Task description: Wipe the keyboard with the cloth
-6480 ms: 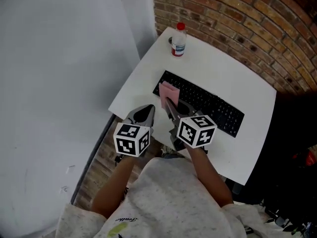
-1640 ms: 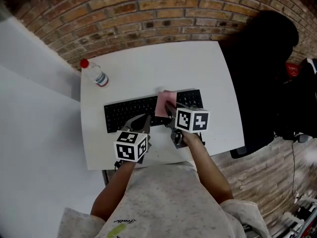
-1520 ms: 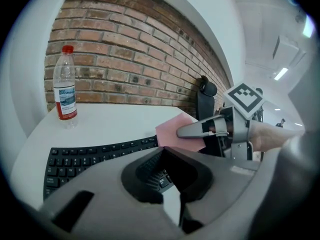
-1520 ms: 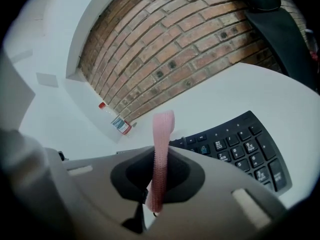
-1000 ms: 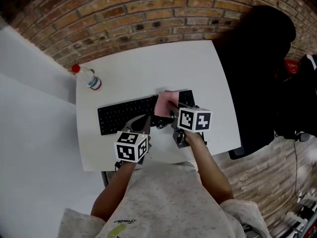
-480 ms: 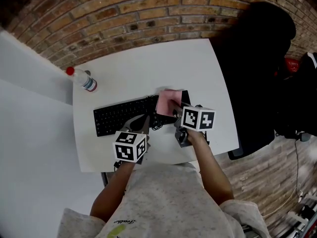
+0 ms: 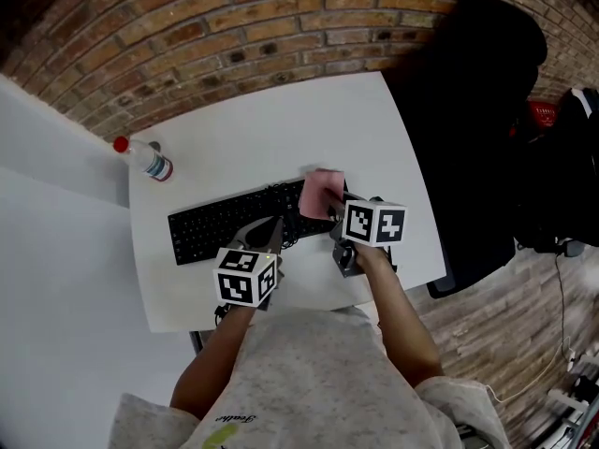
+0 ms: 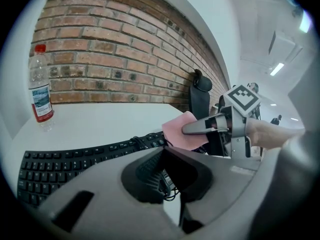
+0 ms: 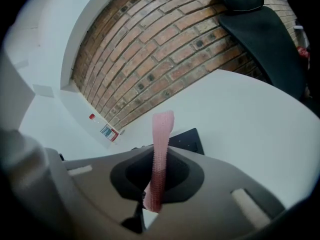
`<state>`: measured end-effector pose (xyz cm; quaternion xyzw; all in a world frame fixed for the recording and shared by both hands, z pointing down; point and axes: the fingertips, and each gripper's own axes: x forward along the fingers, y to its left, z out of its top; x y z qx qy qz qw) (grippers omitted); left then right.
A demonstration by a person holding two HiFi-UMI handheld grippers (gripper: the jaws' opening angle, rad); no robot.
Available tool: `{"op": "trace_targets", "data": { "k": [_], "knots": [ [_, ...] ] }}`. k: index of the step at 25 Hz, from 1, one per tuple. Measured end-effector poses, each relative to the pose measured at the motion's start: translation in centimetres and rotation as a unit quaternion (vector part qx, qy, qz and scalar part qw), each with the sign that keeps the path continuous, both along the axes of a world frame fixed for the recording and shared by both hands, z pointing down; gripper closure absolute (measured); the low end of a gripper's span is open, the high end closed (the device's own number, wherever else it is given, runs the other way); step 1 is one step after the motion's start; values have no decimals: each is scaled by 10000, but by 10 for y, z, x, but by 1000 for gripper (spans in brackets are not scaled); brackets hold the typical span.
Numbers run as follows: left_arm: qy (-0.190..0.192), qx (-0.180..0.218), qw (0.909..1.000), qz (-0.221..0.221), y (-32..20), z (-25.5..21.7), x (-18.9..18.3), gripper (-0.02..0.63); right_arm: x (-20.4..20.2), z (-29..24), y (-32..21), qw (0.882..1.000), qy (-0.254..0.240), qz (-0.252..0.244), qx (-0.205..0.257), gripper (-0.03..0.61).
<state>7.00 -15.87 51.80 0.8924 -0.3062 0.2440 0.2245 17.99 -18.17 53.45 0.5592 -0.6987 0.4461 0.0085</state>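
The right gripper (image 7: 329, 211) pinches the pink cloth (image 7: 320, 193) between its closed jaws. The cloth is at the right end of the black keyboard (image 7: 225, 224) on the white table (image 7: 281, 124), though whether it touches the keys is hard to tell. The left gripper (image 7: 269, 234) hovers by the keyboard's near edge, jaws together with nothing between them.

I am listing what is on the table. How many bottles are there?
1. The bottle stands at the table's far left corner, beyond the keyboard's left end. The table's near edge is partly hidden.
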Motion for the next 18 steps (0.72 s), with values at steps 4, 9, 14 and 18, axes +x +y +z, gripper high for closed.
{"op": "trace_targets", "data": {
  "k": [4, 9, 14, 18],
  "knots": [
    [14, -8, 10000, 41, 2, 2, 4, 621, 13, 2, 4, 9999, 36, 138, -10, 560],
    [46, 3, 10000, 55, 4, 1, 8, 621, 27, 4, 12, 9996, 80, 273, -28, 560],
    [51, 9, 10000, 59, 5, 0, 8, 621, 45, 5, 17, 9988, 111, 473, -37, 560],
    [39, -6, 10000, 22, 6, 0, 5, 621, 53, 3, 18, 9983, 79, 575, -8, 560]
  ]
}}
